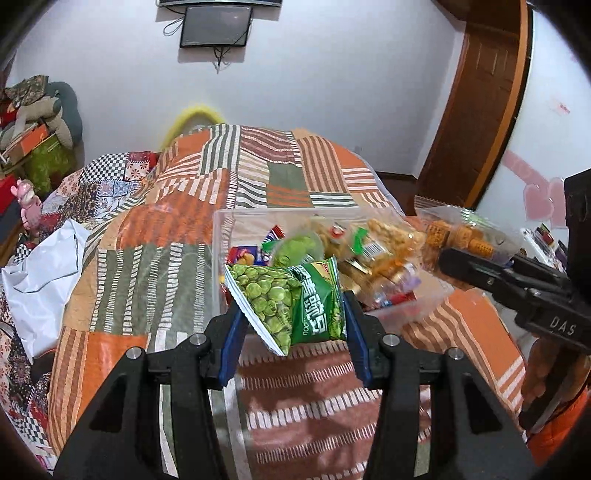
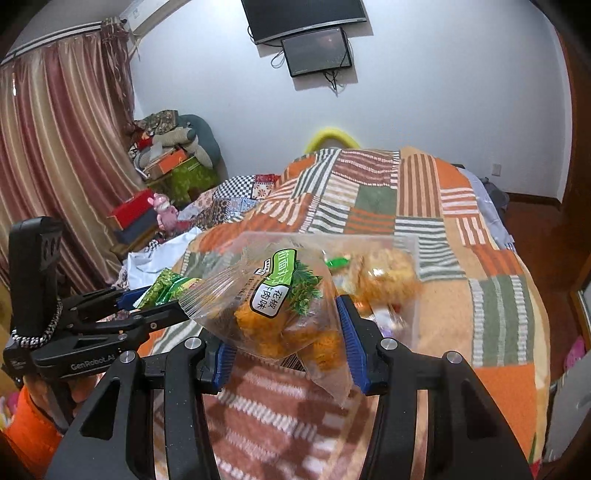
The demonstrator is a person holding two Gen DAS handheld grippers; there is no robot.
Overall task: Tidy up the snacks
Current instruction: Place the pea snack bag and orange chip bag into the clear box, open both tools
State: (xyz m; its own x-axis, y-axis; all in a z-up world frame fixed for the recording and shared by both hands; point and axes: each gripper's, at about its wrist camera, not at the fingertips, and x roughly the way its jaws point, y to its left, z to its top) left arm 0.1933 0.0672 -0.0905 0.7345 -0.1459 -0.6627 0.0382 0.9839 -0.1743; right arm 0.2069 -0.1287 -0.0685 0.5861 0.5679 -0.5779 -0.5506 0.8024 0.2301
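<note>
The green pea packet [image 1: 291,299] hangs between the blue pads of the left gripper [image 1: 293,325], lifted clear of the bed [image 1: 166,236] and just in front of the clear plastic box [image 1: 221,236]. Its jaws stand partly closed, pinching the packet at both sides. The right gripper [image 2: 288,339] has its jaws closed likewise on a clear bag of orange crackers [image 2: 284,314], which droops below the pads and also hangs above the quilt, near the box's right side. The box [image 2: 413,258] sits on the patchwork quilt and is already heaped with other packets, some rising above its rim.

Both snacks look to be on their way into the box, so the step in hand is most likely the carry and drop. Next, each packet needs to be brought over the open top and let go where there is still room; with the pile this high, a packet released near the edge could slide off onto the quilt.

Beyond the bed are a white wall, a mounted screen [image 1: 216,26], striped curtains [image 2: 55,147] and a stack of boxes and soft toys [image 2: 170,155].
</note>
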